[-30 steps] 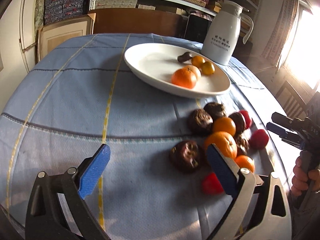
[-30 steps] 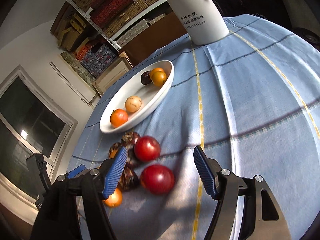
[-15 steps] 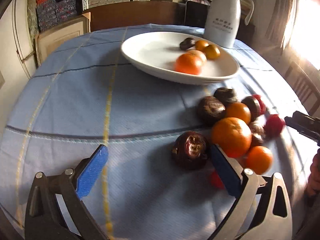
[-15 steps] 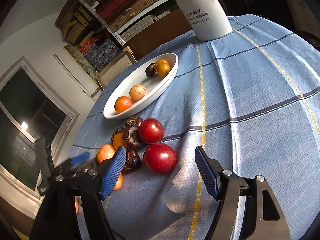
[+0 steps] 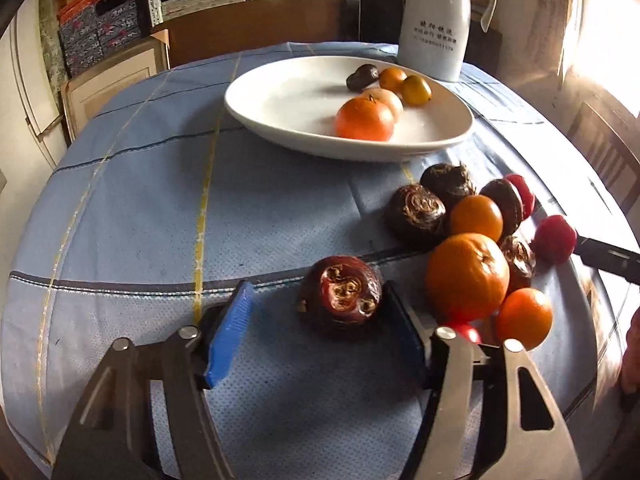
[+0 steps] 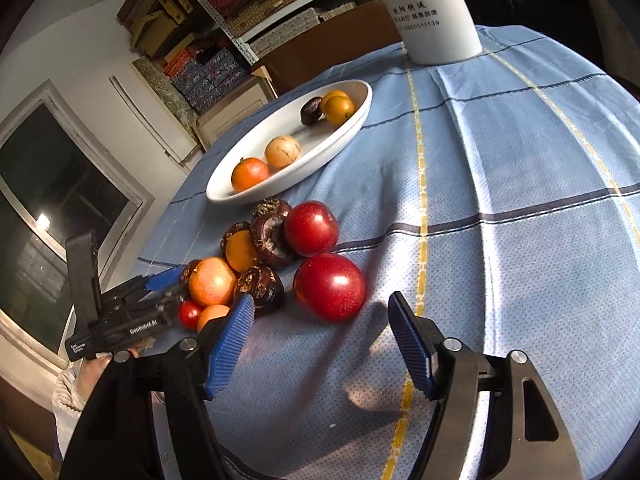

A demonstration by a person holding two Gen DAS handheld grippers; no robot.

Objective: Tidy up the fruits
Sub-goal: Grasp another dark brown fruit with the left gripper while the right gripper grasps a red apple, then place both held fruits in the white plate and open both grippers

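The left gripper (image 5: 320, 320), jaws just narrowed but not pinching, brackets a dark round fruit (image 5: 340, 298), scarred end up, against its three-o'clock pad. The right gripper (image 6: 322, 338) gapes, red fruit (image 6: 330, 287) at twelve.

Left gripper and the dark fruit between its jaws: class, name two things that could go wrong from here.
1. The left gripper has just been closing, but only its right pad looks close to the dark fruit; the left pad stands clear. An off-centre squeeze may roll the fruit away.
2. The big orange sits right behind that right finger. Lifting could nudge it and scatter the pile toward the table edge.
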